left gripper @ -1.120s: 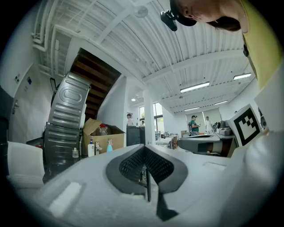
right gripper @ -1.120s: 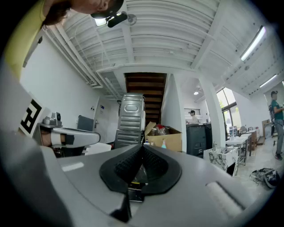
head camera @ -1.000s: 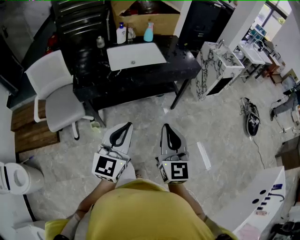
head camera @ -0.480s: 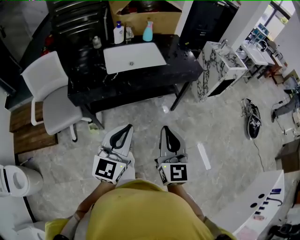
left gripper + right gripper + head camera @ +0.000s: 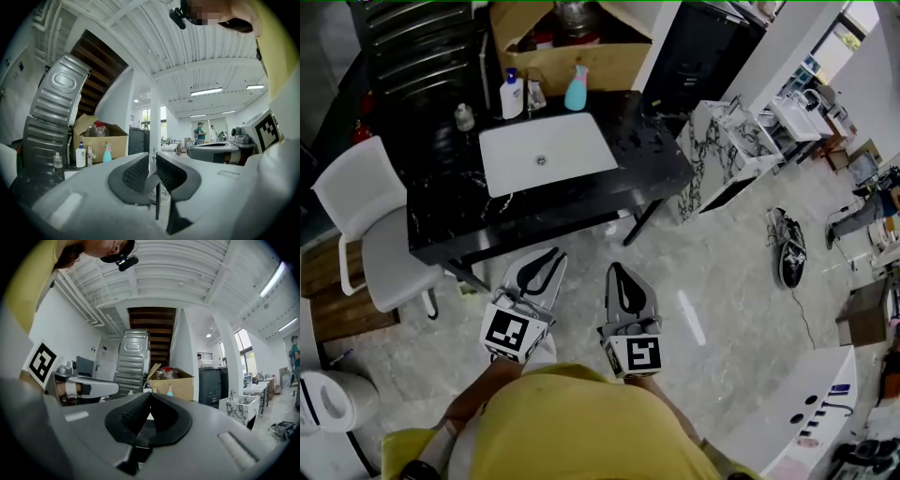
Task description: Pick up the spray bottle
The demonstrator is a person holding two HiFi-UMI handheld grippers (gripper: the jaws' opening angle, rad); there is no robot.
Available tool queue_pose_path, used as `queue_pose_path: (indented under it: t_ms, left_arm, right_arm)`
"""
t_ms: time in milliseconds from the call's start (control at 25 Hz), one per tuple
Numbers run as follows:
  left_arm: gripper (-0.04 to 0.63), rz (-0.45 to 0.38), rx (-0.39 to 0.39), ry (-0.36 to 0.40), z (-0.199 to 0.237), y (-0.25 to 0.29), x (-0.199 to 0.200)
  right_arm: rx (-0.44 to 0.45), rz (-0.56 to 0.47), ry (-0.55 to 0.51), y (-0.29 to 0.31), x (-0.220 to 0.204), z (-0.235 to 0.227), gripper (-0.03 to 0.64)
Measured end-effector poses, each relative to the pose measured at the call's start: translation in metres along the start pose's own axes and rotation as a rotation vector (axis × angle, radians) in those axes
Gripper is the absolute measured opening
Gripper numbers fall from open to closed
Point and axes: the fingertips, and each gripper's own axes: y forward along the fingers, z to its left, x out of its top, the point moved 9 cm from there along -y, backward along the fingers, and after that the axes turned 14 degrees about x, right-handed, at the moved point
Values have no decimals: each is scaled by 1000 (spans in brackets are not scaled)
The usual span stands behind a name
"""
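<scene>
Table [image 5: 649,155], black, is carrying a white sink [image 5: 546,150]. Left gripper [image 5: 551,255] is hovering by the near edge, its jaws opening to a narrow, empty gap. Right gripper [image 5: 615,270] is holding its jaws together on nothing. Teal spray bottle [image 5: 576,89] is standing behind the sink, well apart from both.

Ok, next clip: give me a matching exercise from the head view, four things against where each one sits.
Things:
1. spray bottle
2. white chair
3. dark shoes
4. white basin

Places:
A. on the floor, right of the table
B. set into the middle of the tabletop
C. at the table's left end
D. at the table's far edge, in front of the cardboard box

Pairs: 1-D, 2-C, 3-A, 4-B
</scene>
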Motion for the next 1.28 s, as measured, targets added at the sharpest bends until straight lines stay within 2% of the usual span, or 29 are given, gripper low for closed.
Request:
queue_pose_path:
  t_ms: [280, 560, 680, 920, 1000, 1280]
  left_arm:
    - [54, -22, -59, -10, 43, 80, 2]
    - [55, -36, -94, -13, 78, 129, 4]
    - [55, -40, -91, -25, 86, 135, 2]
    - [64, -4, -93, -34, 96, 146, -7]
    - [75, 4, -88, -33, 98, 154, -9]
    - [77, -3, -28, -24, 107, 201, -15]
  right_arm:
    - [-70, -2, 30, 69, -7, -44, 0]
    - [-90, 22, 26, 119, -17, -64, 0]
    - [-98, 2, 36, 130, -14, -65, 0]
    - [-85, 47, 33, 143, -29, -76, 0]
    - [-85, 31, 48, 153, -26, -82, 0]
    - [-26, 19, 44, 192, -40, -130, 0]
